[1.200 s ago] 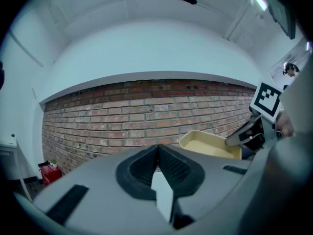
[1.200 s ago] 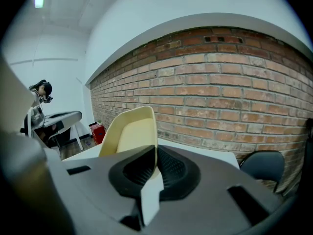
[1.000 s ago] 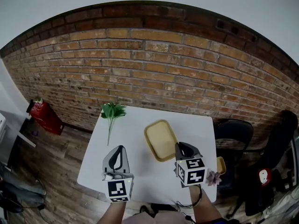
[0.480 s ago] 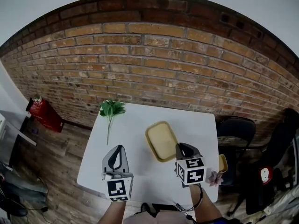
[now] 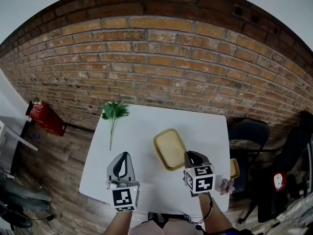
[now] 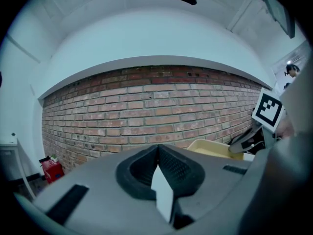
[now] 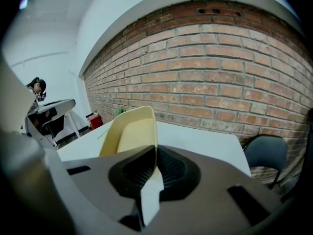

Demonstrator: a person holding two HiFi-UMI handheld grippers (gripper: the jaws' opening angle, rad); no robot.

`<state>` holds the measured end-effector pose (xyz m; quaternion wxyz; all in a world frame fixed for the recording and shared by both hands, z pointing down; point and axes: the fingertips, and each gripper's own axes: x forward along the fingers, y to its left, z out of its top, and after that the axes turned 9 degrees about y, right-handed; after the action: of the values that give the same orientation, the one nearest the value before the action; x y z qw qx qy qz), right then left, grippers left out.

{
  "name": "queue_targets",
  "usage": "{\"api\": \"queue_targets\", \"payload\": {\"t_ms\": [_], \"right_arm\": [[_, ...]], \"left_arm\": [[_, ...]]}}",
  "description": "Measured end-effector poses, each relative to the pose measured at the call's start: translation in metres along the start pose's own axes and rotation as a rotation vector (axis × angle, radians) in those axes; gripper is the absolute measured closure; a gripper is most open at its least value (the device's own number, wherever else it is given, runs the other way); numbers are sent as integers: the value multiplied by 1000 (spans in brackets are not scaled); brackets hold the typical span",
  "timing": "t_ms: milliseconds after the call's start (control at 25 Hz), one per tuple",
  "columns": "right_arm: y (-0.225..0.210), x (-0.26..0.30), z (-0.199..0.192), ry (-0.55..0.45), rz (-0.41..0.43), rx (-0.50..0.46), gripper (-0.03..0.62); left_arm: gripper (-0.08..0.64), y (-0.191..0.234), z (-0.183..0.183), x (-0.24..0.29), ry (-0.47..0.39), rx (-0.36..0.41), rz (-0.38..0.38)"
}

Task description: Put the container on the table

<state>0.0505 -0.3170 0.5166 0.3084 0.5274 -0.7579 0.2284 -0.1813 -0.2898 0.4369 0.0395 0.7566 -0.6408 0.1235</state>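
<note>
Nearest you, your left gripper [image 6: 158, 150] has its jaws closed together with nothing between them. It is positioned over the near part of the white table [image 5: 205, 131]. To its right, your right gripper [image 7: 155, 155] is clamped on the near rim of the yellow container [image 5: 168, 149]. The container extends away from the jaws over the middle of the table. Whether its base touches the tabletop cannot be determined. Farther out, a green plant sprig [image 5: 115, 112] lies at the far left corner. A brick wall [image 5: 161, 67] stands behind the table.
</note>
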Motion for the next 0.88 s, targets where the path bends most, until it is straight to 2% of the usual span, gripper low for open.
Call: {"api": "queue_targets", "payload": {"t_ms": [880], "right_arm": [[-17, 39, -46, 121, 24, 47, 575]], "left_arm": [[549, -15, -19, 24, 61, 8, -14]]}}
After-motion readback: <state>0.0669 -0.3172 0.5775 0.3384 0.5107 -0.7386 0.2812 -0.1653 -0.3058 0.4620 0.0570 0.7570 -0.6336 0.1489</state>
